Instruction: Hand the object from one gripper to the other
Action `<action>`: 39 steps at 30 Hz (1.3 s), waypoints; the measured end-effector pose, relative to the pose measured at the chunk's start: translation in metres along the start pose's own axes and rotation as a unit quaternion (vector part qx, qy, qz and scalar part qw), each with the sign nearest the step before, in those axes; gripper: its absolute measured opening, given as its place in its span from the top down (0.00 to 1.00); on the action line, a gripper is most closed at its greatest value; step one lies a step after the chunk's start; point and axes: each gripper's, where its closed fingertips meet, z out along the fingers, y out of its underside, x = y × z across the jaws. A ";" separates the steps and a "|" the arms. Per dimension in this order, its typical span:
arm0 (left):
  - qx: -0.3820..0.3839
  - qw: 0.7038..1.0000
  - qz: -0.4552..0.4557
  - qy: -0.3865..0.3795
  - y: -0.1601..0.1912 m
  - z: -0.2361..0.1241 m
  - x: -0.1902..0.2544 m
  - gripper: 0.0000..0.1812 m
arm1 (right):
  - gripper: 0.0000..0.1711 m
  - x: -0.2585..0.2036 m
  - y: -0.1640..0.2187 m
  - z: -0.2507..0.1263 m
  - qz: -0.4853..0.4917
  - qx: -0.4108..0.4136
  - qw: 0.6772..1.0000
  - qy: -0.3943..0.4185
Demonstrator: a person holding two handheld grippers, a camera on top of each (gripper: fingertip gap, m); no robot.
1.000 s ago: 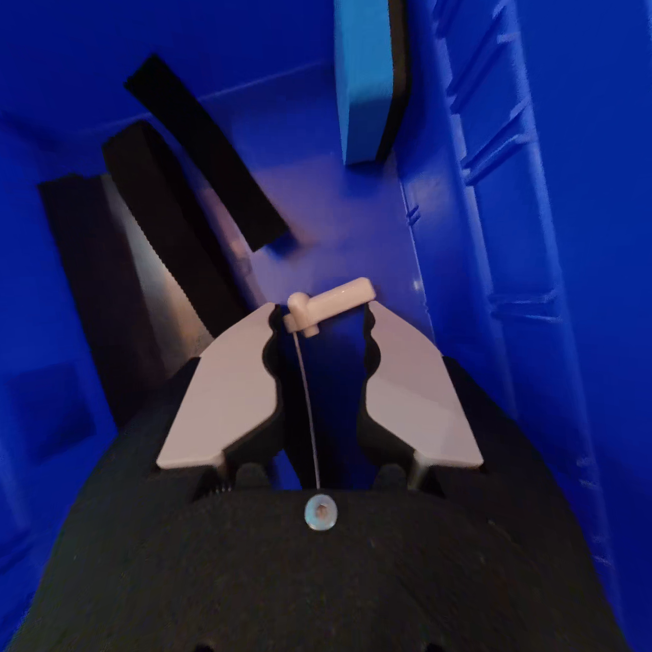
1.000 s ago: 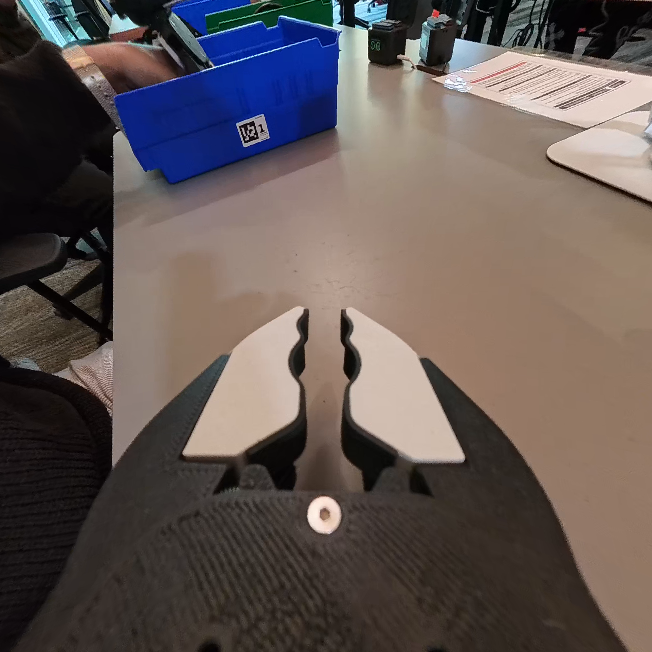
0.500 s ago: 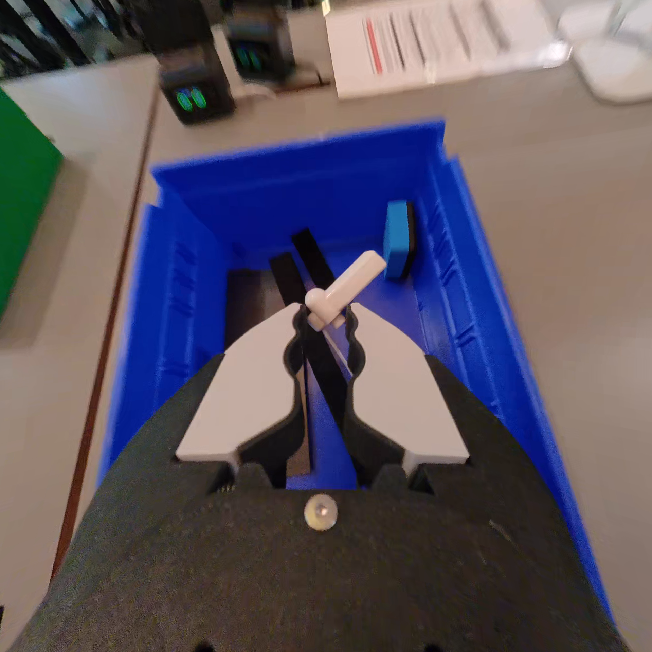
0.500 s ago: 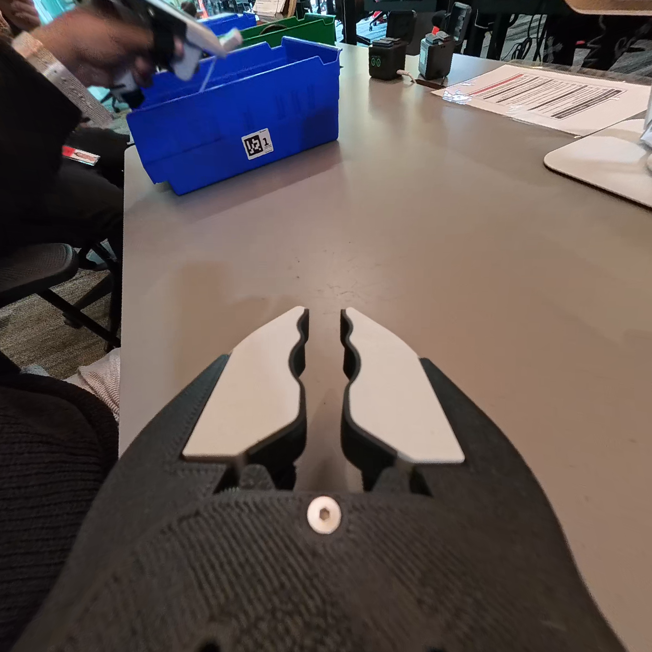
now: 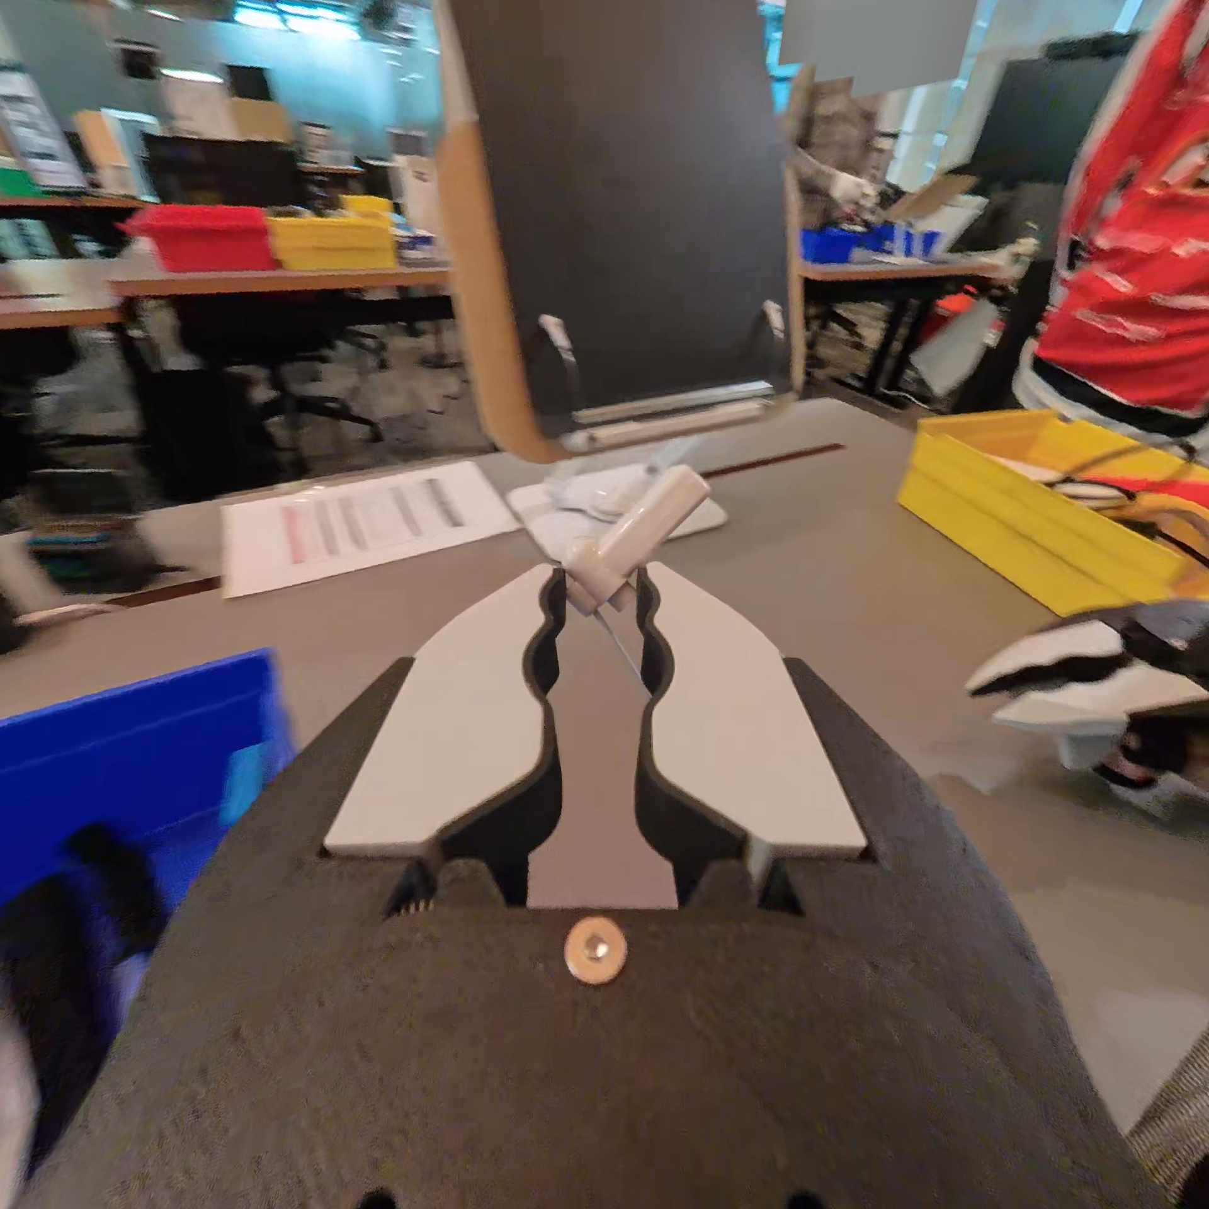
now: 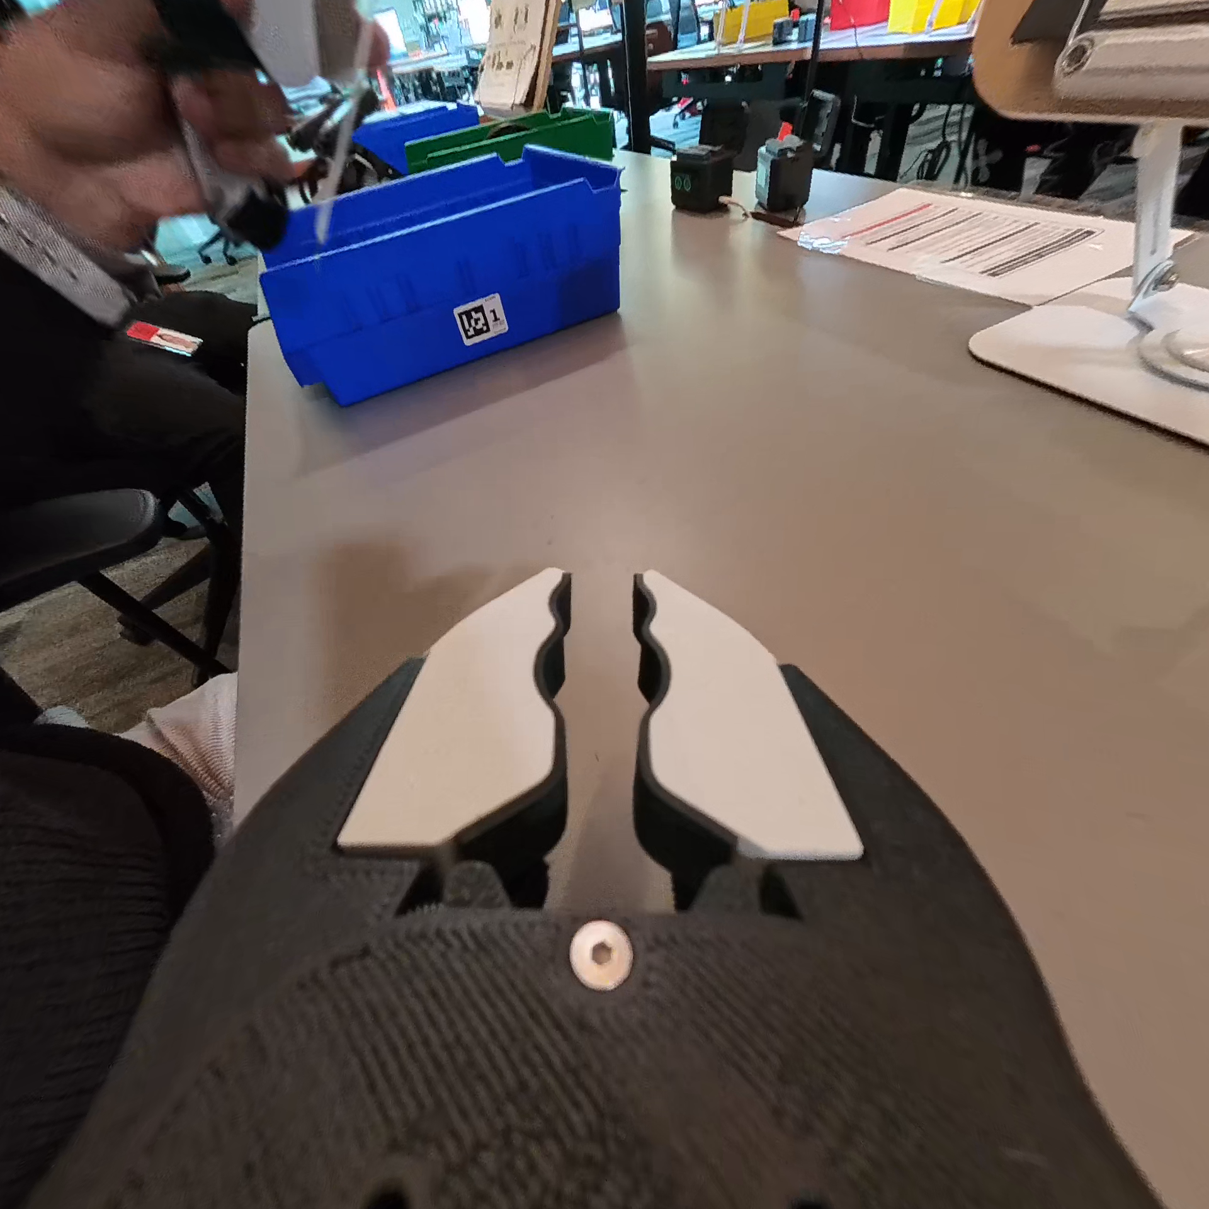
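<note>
My left gripper (image 5: 598,582) is shut on a small white T-shaped tool (image 5: 638,523). Its handle sticks up and to the right past the fingertips, and a thin strip runs back between the jaws. I hold it in the air above the grey table (image 5: 850,589). My right gripper (image 6: 602,579) hovers low over the table, its jaws a narrow gap apart with nothing between them. It also shows at the right edge of the left wrist view (image 5: 1079,680). In the right wrist view the left gripper (image 6: 216,98) is a blur at top left, the tool's thin strip (image 6: 340,150) hanging over the blue bin (image 6: 445,281).
The blue bin (image 5: 131,752) is at lower left. A yellow bin (image 5: 1020,523) stands at the right. A printed sheet (image 5: 366,523) and a monitor stand base (image 6: 1079,360) lie farther back. A green bin (image 6: 510,137) and two black devices (image 6: 700,176) stand behind. A person in red (image 5: 1138,262) is at right. Left tips to right tips: about 30 centimeters.
My left gripper has lifted the white tool out of the blue bin and swung up and to the right, toward the right gripper. The right gripper has stayed almost still.
</note>
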 end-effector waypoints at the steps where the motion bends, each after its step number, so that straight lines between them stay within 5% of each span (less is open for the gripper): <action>1: -0.010 1.000 0.007 0.017 0.009 0.014 0.019 0.89 | 0.89 0.000 -0.002 -0.001 0.001 0.005 1.000 -0.001; 6: -0.045 0.995 -0.020 0.085 0.064 0.093 0.105 0.89 | 0.89 0.008 -0.011 -0.004 0.027 0.040 0.999 -0.013; 10: -0.077 0.991 0.086 0.061 0.109 0.127 0.137 0.88 | 0.87 0.017 -0.021 -0.012 0.055 0.073 0.996 -0.009; 13: -0.083 0.986 0.132 0.065 0.118 0.127 0.153 0.88 | 0.85 0.019 -0.021 -0.022 0.087 0.090 0.992 -0.003; 22: -0.036 0.975 -0.041 0.216 0.102 0.124 0.178 0.89 | 0.86 0.041 -0.023 -0.008 0.091 0.109 0.990 0.001; 25: -0.037 0.972 -0.111 0.203 0.111 0.139 0.155 0.89 | 0.83 0.055 -0.039 0.002 0.129 0.156 0.979 -0.021; 31: -0.057 0.986 0.049 0.150 0.118 0.159 0.150 0.88 | 0.81 0.068 -0.050 0.013 0.140 0.149 0.978 -0.032; 39: -0.049 0.983 0.115 0.134 0.119 0.149 0.180 0.88 | 0.86 0.060 -0.046 0.004 0.152 0.126 0.980 -0.022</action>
